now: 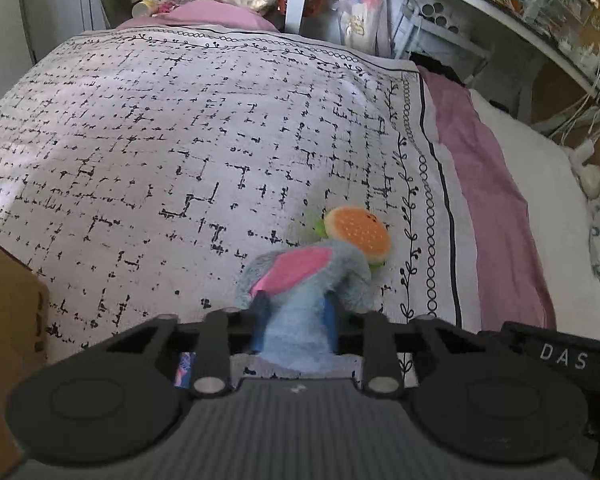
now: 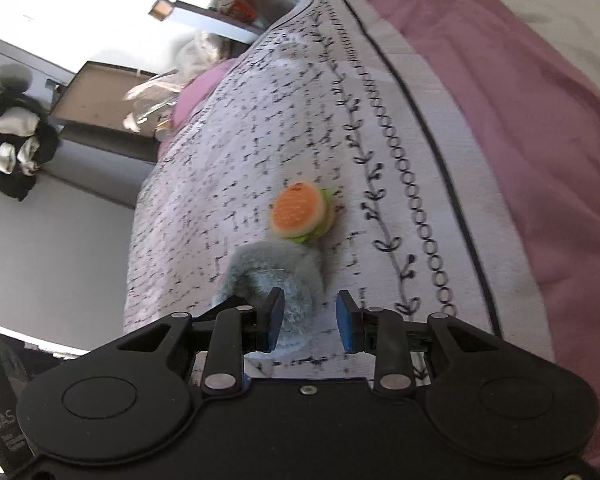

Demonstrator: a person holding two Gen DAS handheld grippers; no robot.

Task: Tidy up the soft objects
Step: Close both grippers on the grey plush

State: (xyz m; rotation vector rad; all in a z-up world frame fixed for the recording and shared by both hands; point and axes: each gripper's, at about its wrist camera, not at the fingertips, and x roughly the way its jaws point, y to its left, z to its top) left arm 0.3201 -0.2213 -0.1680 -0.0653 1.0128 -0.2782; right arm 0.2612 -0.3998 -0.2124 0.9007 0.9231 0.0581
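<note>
A bed carries a white bedspread (image 1: 180, 140) printed with a broken black grid and bordered by a vine and chain pattern. The cloth looks flat and lightly textured. Beside it lies a pink sheet (image 1: 496, 200), smooth with soft creases, then a plain white cover.

Two soft toys lie on the bedspread near its patterned border. The grey plush toy (image 1: 312, 280) is fuzzy, with a rounded ear lined in pink. The burger plush (image 1: 358, 234) is round, orange on top with pale speckles and a green fringe, and touches the grey plush toy on its far side.

The left hand-held gripper (image 1: 296, 320) is clamped on the grey plush toy; the pile bulges between its blue pads. The right hand-held gripper (image 2: 310, 322) stands part open. Its left pad touches grey fur, its right pad is clear of it, and the bedspread shows in the gap.
</note>
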